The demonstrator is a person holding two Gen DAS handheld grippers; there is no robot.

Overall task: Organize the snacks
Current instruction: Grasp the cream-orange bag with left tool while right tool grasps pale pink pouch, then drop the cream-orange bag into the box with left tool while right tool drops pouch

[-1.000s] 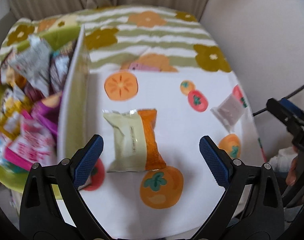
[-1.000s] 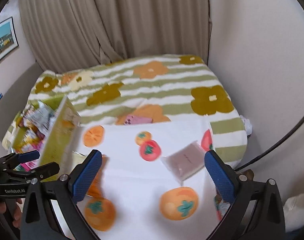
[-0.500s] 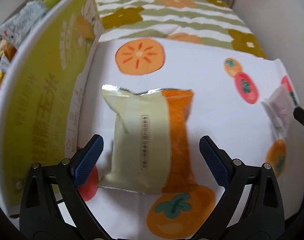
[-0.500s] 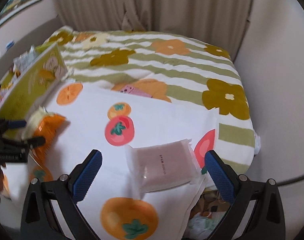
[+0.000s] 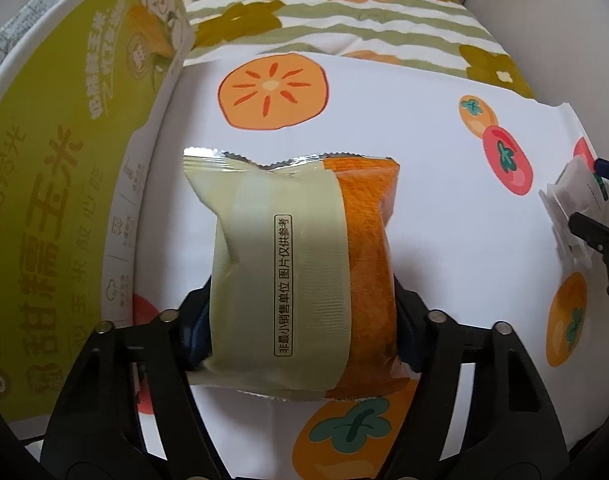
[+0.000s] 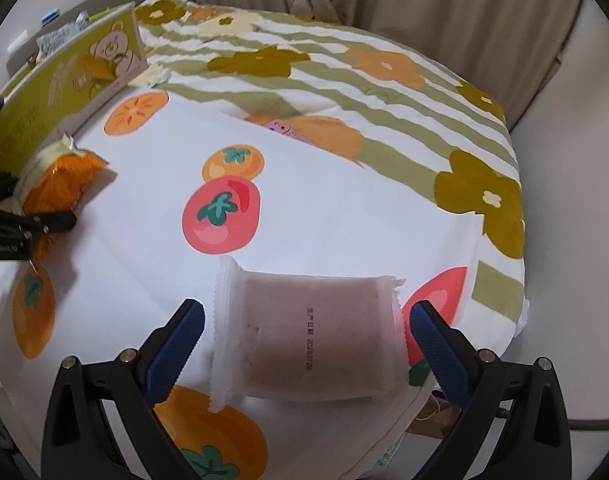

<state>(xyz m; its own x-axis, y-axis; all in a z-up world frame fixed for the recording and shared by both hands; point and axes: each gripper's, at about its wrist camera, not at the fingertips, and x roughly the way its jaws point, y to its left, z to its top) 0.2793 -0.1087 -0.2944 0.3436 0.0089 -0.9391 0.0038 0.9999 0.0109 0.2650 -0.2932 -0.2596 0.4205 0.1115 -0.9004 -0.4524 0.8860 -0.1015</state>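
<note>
A snack packet [image 5: 300, 248], cream with an orange side, lies on the white fruit-print cloth [image 5: 424, 184]. My left gripper [image 5: 300, 332] points steeply down over its near end. Its jaws are closing, with the packet between them and the pads against both sides. The right wrist view shows the same packet [image 6: 60, 176] and left gripper [image 6: 24, 216] at far left. A mauve packet in clear wrap [image 6: 304, 312] lies near the cloth's right edge. My right gripper [image 6: 306, 340] straddles it, open, with a pad a little clear of each end.
A tall green snack box [image 5: 56, 160] stands just left of the cream packet, with several packets behind it. A green-striped flower cloth [image 6: 384, 92] covers the far part of the table. The table's edge drops away right of the mauve packet, and a curtain [image 6: 424, 0] hangs behind.
Both grippers came down onto the cloth. The left jaws narrowed from wide open onto the cream-and-orange packet. The right gripper rolled and now straddles the mauve packet.
</note>
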